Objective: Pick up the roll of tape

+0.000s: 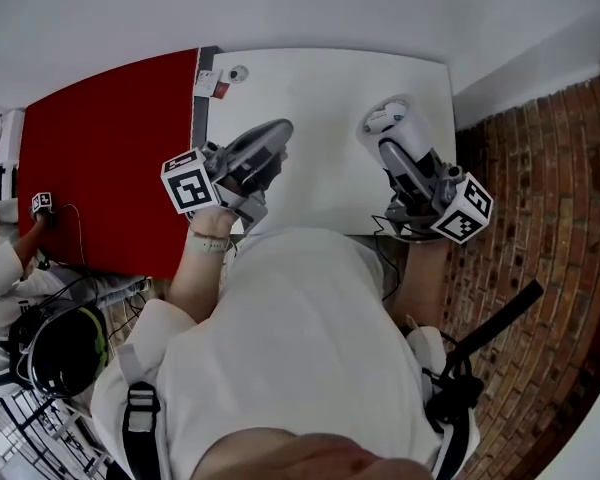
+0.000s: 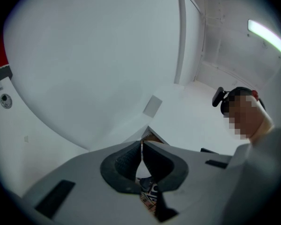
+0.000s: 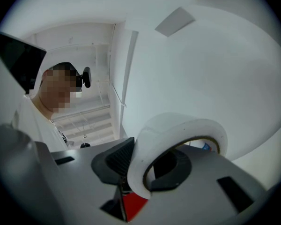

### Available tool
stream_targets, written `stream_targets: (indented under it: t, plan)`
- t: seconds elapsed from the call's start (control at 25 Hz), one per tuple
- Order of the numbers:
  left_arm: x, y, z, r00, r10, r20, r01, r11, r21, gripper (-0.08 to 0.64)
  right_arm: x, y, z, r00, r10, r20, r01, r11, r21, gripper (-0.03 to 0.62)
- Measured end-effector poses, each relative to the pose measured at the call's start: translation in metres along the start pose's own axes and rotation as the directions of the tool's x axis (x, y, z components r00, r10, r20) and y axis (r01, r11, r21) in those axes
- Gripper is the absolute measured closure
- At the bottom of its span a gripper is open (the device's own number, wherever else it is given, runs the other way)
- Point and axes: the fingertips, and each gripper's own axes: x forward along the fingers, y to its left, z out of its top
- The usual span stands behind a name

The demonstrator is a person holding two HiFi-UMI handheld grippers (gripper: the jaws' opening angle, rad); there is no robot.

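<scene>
The roll of tape (image 1: 390, 116) is white and hangs lifted over the right part of the white table (image 1: 320, 88). My right gripper (image 1: 387, 140) is shut on its wall. In the right gripper view one jaw reaches through the hole of the roll of tape (image 3: 178, 128) and the other presses from outside, with the right gripper (image 3: 139, 165) tilted upward. My left gripper (image 1: 277, 133) hovers above the table's left half, apart from the tape. In its own view the left gripper (image 2: 141, 148) is shut with nothing between the pads.
A red surface (image 1: 110, 158) adjoins the table on the left. A small round object (image 1: 238, 72) and a tag (image 1: 210, 83) lie at the table's far left corner. Brick floor (image 1: 540, 168) runs along the right. Another person (image 1: 0, 268) sits at far left.
</scene>
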Motion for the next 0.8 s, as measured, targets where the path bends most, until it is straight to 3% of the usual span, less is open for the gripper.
stream_targets:
  t: [0.8]
  plan:
    - [0.008,0.014,-0.013,1.000,-0.002,-0.014,0.001,0.999,-0.046,0.551,-0.008,-0.016,-0.008,0.998,-0.063,-0.002,0.063,0.998,0.007,0.479]
